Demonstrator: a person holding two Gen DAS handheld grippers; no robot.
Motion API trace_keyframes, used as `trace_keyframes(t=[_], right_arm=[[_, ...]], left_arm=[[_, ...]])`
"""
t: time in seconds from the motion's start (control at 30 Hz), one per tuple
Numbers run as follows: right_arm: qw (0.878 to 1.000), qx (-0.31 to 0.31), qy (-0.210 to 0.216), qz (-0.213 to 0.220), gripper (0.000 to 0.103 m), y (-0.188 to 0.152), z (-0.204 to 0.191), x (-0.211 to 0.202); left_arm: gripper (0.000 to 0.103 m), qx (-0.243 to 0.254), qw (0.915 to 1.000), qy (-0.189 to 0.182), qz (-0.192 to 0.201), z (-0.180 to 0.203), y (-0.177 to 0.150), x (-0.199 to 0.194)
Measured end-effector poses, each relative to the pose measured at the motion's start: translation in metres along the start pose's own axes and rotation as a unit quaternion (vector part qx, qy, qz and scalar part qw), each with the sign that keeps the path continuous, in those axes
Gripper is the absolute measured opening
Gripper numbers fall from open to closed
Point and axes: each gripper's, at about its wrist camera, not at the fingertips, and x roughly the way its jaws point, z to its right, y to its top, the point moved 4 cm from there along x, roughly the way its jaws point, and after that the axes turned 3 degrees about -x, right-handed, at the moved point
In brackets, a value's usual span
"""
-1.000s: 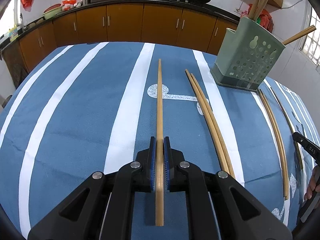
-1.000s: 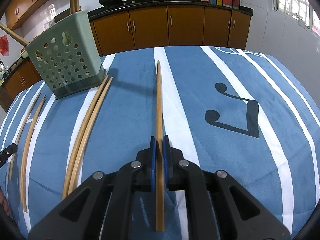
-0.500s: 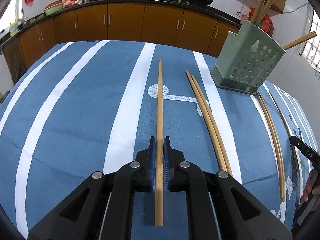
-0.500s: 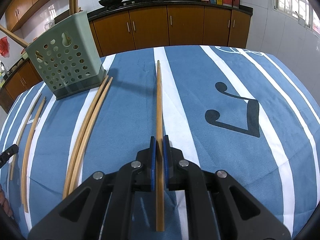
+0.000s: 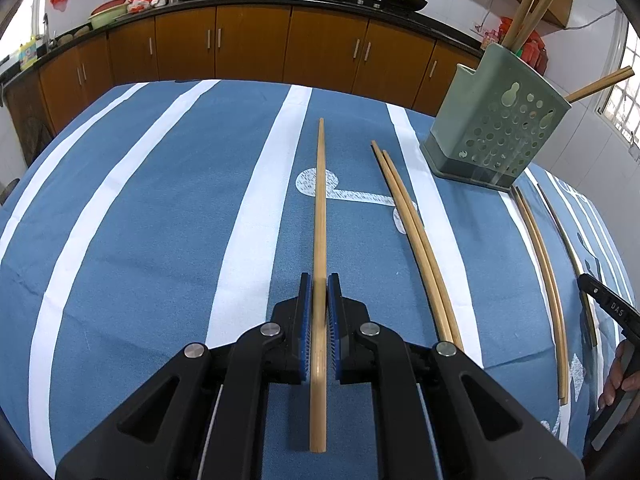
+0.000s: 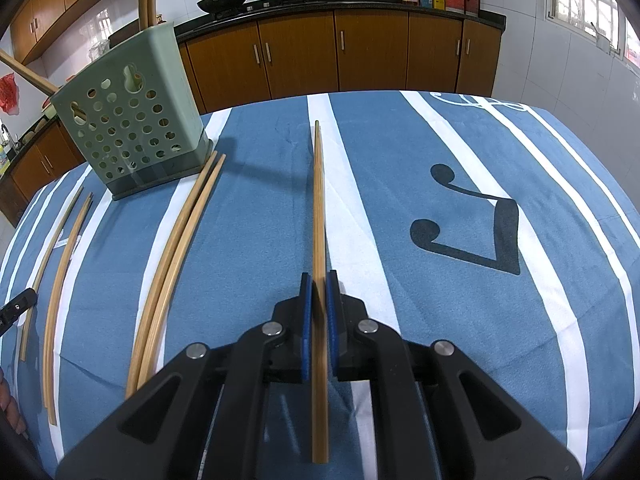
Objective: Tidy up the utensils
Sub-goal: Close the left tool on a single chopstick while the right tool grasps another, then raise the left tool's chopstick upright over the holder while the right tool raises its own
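My left gripper point(image 5: 319, 280) is shut on a long wooden chopstick point(image 5: 320, 208) that points forward over the blue striped tablecloth. My right gripper point(image 6: 318, 278) is shut on what look like two chopsticks stacked together point(image 6: 318, 208), also pointing forward. A green perforated utensil holder point(image 5: 496, 124) stands at the far right in the left wrist view and at the far left in the right wrist view point(image 6: 128, 120), with several chopsticks in it. A loose pair of chopsticks point(image 5: 416, 232) lies between the grippers and shows in the right wrist view point(image 6: 176, 248).
More loose chopsticks point(image 5: 544, 280) lie beyond the holder, also seen at the left of the right wrist view point(image 6: 60, 272). The table is covered by a blue cloth with white stripes point(image 5: 140, 220). Orange kitchen cabinets point(image 5: 248, 48) run behind the table.
The left gripper has risen and drawn back slightly with its chopstick, so the holder sits lower in view. The right gripper is almost still.
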Motion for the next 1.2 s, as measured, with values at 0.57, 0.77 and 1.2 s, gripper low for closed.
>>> trace_keyframes(t=[0.57, 0.77, 1.2], right_arm=[[1.0, 0.002, 0.006, 0.013, 0.008, -0.004, 0.003, -0.017], [0.998, 0.004, 0.007, 0.062, 0.008, 0.012, 0.011, -0.056], [0.985, -0.008, 0.014, 0.169, 0.008, 0.057, 0.008, -0.129]], left_arm=[[0.007, 0.038, 0.999, 0.017, -0.014, 0.009, -0.01, -0.009], [0.007, 0.039, 0.999, 0.006, 0.019, 0.01, 0.003, -0.039], [0.007, 0.046, 0.9907, -0.026, 0.125, 0.026, 0.054, -0.113]])
